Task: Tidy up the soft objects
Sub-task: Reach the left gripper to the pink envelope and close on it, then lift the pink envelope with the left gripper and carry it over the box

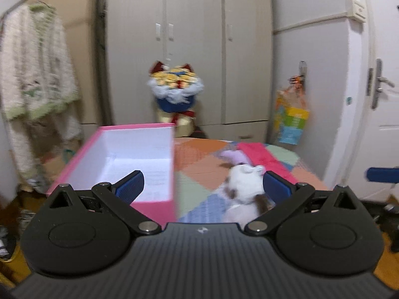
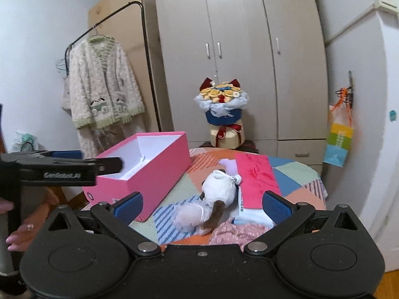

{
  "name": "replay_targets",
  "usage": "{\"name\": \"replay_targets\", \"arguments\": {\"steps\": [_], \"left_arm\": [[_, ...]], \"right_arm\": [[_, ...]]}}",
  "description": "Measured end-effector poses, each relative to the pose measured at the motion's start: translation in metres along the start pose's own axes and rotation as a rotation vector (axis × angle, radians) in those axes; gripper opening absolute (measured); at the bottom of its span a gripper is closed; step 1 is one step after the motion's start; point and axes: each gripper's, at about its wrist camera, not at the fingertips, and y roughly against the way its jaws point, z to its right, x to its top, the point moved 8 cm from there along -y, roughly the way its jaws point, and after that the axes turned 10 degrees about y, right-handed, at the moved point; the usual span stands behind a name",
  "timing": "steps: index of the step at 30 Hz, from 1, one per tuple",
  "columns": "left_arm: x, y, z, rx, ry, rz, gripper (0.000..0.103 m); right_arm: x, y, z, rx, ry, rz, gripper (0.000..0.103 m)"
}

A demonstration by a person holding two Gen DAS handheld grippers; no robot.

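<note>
Right-wrist view recorded, from left to right, the left gripper (image 2: 104,164) seen side-on above an open pink box (image 2: 159,164), its jaw state impossible to tell here, then a white-and-brown plush toy (image 2: 214,199) lying on the patchwork table cover (image 2: 294,182) beside the box. Right gripper (image 2: 203,205) hung with jaws wide apart, empty, the toy between and beyond them. Left-wrist view showed the left gripper's jaws apart, empty.

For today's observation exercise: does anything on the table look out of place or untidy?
Yes. The plush dog lies toppled on its side on the patchwork cloth, outside the open pink box, which is empty as far as can be seen. Both grippers are open, holding nothing.
</note>
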Motion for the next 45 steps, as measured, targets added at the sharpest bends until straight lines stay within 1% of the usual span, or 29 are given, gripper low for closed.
{"name": "replay_targets", "arguments": {"steps": [3, 5, 8, 10, 13, 15, 16, 18, 19, 21, 22, 24, 28, 30, 33, 36, 37, 40, 41, 42, 45], "left_arm": [[0.002, -0.029, 0.016, -0.073, 0.006, -0.045, 0.100], [0.005, -0.050, 0.028, -0.110, -0.007, -0.069, 0.100], [0.008, -0.080, 0.044, -0.132, -0.030, -0.093, 0.100], [0.011, -0.100, 0.053, -0.145, -0.046, -0.107, 0.097], [0.013, -0.130, 0.061, -0.171, -0.022, -0.177, 0.089], [0.012, -0.150, 0.064, -0.197, 0.007, -0.233, 0.083], [0.012, -0.161, 0.066, -0.207, 0.018, -0.258, 0.081], [0.010, -0.180, 0.068, -0.208, 0.032, -0.300, 0.070], [0.009, -0.188, 0.068, -0.211, 0.035, -0.317, 0.068], [0.006, -0.205, 0.070, -0.216, 0.050, -0.364, 0.060], [0.006, -0.211, 0.071, -0.222, 0.053, -0.376, 0.059], [0.004, -0.224, 0.073, -0.221, 0.059, -0.400, 0.052], [0.001, -0.246, 0.077, -0.218, 0.059, -0.429, 0.044], [-0.002, -0.253, 0.079, -0.229, 0.062, -0.452, 0.038], [-0.007, -0.259, 0.080, -0.245, 0.074, -0.488, 0.035], [-0.011, -0.263, 0.082, -0.230, 0.036, -0.488, 0.029], [-0.013, -0.264, 0.081, -0.228, 0.035, -0.487, 0.028], [-0.018, -0.269, 0.080, -0.231, 0.047, -0.504, 0.019], [-0.019, -0.270, 0.080, -0.225, 0.044, -0.500, 0.017], [-0.020, -0.270, 0.081, -0.220, 0.035, -0.489, 0.014], [-0.020, -0.268, 0.082, -0.234, 0.033, -0.476, 0.012]], "right_arm": [[0.000, -0.017, 0.011, -0.019, 0.027, -0.018, 0.103], [0.001, -0.030, 0.024, -0.035, 0.036, -0.030, 0.103], [0.002, -0.051, 0.045, -0.038, 0.044, -0.051, 0.103], [0.002, -0.067, 0.062, -0.035, 0.045, -0.062, 0.103], [0.000, -0.090, 0.079, -0.012, 0.043, -0.081, 0.103], [-0.003, -0.107, 0.086, 0.019, 0.045, -0.104, 0.103], [-0.004, -0.115, 0.088, 0.035, 0.047, -0.112, 0.103], [-0.008, -0.133, 0.091, 0.063, 0.058, -0.134, 0.103], [-0.010, -0.141, 0.092, 0.073, 0.063, -0.147, 0.103], [-0.016, -0.158, 0.095, 0.081, 0.074, -0.176, 0.102], [-0.019, -0.166, 0.096, 0.081, 0.076, -0.194, 0.102], [-0.023, -0.179, 0.098, 0.091, 0.079, -0.220, 0.102], [-0.029, -0.201, 0.106, 0.113, 0.067, -0.256, 0.102], [-0.032, -0.210, 0.108, 0.139, 0.055, -0.277, 0.102], [-0.036, -0.221, 0.109, 0.147, 0.056, -0.301, 0.102], [-0.040, -0.231, 0.110, 0.148, 0.051, -0.320, 0.102], [-0.042, -0.235, 0.111, 0.149, 0.044, -0.328, 0.102], [-0.045, -0.241, 0.113, 0.154, 0.019, -0.334, 0.102], [-0.045, -0.241, 0.113, 0.160, 0.002, -0.333, 0.095], [-0.046, -0.240, 0.113, 0.163, -0.011, -0.335, 0.095], [-0.044, -0.240, 0.116, 0.153, -0.025, -0.328, 0.094]]}}
